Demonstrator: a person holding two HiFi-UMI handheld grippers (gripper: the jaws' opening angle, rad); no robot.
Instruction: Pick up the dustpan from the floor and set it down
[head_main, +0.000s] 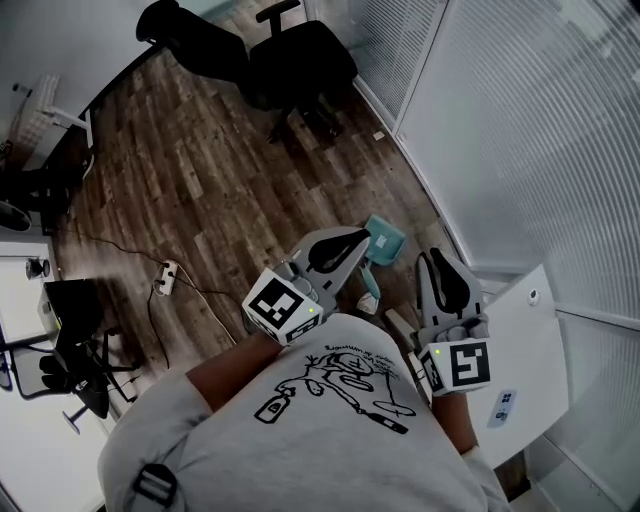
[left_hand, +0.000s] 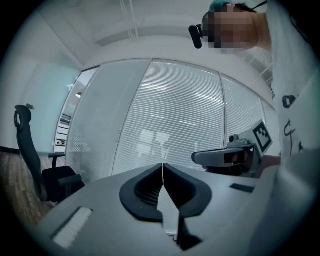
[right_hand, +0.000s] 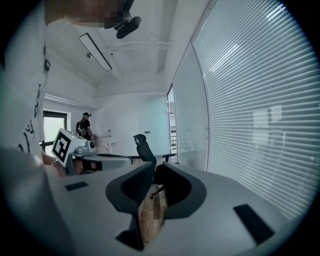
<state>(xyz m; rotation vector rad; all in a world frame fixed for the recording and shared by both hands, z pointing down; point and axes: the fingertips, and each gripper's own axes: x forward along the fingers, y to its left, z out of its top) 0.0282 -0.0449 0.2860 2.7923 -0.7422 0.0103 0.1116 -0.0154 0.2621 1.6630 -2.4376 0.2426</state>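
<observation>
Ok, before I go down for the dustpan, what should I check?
1. The dustpan lies on the floor by the glass wall: ok.
2. Clear place to grasp it: cannot tell, the left gripper hides part of it.
3. The left gripper empty: ok, though its fingers are together.
4. The right gripper empty: ok, fingers only narrowly apart.
5. A gripper aimed at the dustpan: not ok, neither gripper view shows it.

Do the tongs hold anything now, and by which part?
Nothing is held: left tongs are shut on nothing, right tongs slightly apart and empty.
</observation>
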